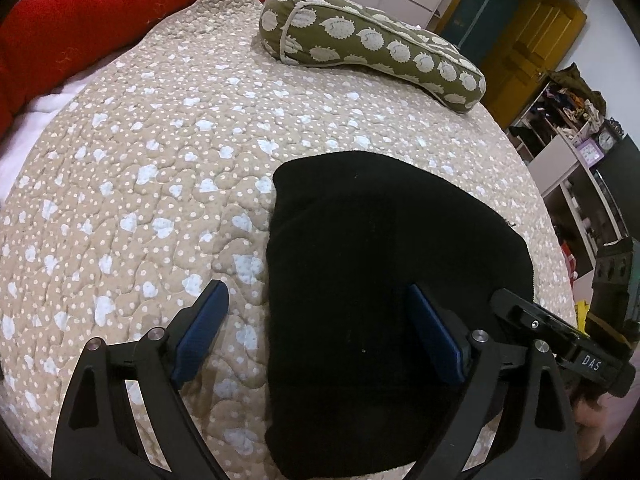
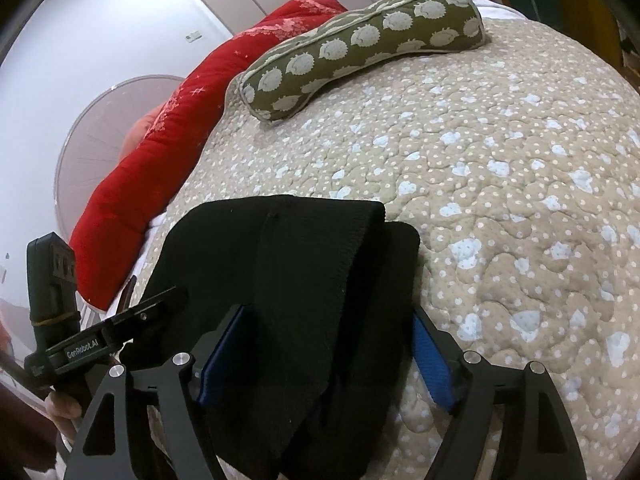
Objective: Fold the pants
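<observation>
My left fingers are spread wide and released, holding nothing. They hover over the folded black pants, which lie on the quilted bedspread of the bed, near its closest edge. One blue pad sits above the bare quilt just beside the pants' left edge; the other pad hangs over the black cloth itself. I cannot tell whether either pad touches what is under it.

My right fingers are also parted and gripping nothing. The pants run between them, with a ribbed layer folded on top of a smoother layer that shows along the right side. The left blue pad is over the black cloth and the right one sits at the pants' right edge, where cloth meets quilt.

From the right wrist view, my left gripper's body shows at the far left, marked GenRobot.AI, with the hand holding it below.

Farther up the bed lies a long olive bolster pillow printed with pale hedgehogs, well apart from the pants. A red quilt is bunched along the bed's far side, by the wall. In the left wrist view, beyond the bed's right edge, stand white shelves holding a purple clock, and a yellow door shows behind them.
</observation>
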{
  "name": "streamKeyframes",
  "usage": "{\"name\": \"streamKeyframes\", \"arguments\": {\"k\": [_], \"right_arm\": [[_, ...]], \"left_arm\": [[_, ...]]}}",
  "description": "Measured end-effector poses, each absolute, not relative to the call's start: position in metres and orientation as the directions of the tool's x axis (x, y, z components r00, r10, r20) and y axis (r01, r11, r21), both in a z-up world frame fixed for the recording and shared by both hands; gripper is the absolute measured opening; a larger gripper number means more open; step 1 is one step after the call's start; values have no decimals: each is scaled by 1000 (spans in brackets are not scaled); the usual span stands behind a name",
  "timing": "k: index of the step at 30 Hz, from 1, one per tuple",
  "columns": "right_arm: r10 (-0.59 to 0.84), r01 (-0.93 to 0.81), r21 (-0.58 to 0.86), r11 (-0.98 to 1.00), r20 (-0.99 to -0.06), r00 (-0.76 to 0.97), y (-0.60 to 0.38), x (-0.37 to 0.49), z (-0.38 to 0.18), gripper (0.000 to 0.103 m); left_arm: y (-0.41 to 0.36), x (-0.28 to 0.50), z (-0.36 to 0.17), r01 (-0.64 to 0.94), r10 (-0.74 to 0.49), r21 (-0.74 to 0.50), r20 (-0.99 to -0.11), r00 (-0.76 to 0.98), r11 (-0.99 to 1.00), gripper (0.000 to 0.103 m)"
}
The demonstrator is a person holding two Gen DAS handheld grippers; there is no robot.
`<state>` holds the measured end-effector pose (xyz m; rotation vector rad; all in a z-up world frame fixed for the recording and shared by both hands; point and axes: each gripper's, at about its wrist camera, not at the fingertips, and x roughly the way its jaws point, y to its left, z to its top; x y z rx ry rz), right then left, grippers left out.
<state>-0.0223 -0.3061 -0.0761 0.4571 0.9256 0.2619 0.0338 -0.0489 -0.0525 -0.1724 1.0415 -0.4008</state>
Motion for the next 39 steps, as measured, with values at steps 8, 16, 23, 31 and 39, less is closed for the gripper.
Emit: {"name": "streamKeyframes", "arguments": {"k": [8, 16, 23, 31, 39], "right_arm": [[409, -31, 484, 875, -702, 583, -307, -20, -78, 78], [404, -41, 477, 878, -691, 600, -307, -24, -74, 70], [394, -69, 454, 889, -678, 621, -302, -34, -61, 50], [388, -134, 411, 902, -634, 668, -301, -29, -20, 40], [313, -127, 311, 942, -675, 668, -296, 25, -10, 35]], "left_arm": [[-51, 34, -53, 237, -403, -329, -801, 443, 914, 92], [-57, 32, -51, 240, -385, -306, -804, 452, 921, 92], [-69, 23, -43, 278, -372, -266, -801, 469, 923, 77], [-74, 37, -4, 306, -369, -233, -760, 535, 923, 57], [-105, 78, 8, 345, -360, -191, -762, 539, 919, 56]]}}
